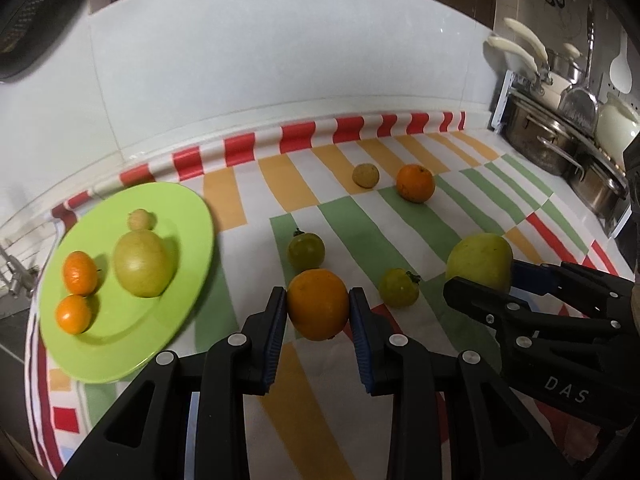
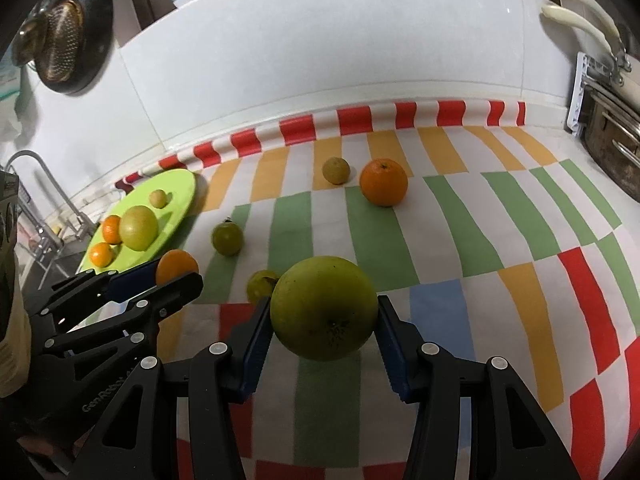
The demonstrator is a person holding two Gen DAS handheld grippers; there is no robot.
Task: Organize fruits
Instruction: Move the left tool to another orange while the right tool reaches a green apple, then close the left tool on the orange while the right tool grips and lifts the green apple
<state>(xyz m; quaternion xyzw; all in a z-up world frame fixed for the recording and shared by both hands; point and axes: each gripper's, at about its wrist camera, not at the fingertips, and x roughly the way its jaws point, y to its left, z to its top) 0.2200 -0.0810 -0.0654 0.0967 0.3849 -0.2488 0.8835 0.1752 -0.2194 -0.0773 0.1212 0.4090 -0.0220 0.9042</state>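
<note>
My left gripper [image 1: 318, 312] is shut on an orange [image 1: 318, 304] just above the striped cloth, right of the green plate [image 1: 120, 344]. The plate holds two small oranges [image 1: 80, 273], a large green fruit [image 1: 142, 263] and a small pale fruit [image 1: 140, 220]. My right gripper [image 2: 324, 320] is shut on a large green apple [image 2: 324, 307], also in the left wrist view [image 1: 480, 260]. Loose on the cloth lie two green tomatoes [image 1: 306, 249] [image 1: 398, 287], an orange [image 1: 415, 182] and a small yellowish fruit [image 1: 365, 175].
Steel pots and pans [image 1: 552, 136] stand at the right end of the counter. A sink tap [image 2: 44, 184] is beyond the plate at the left. A white tiled wall [image 1: 280, 72] closes the back. A colander [image 2: 60, 40] hangs at upper left.
</note>
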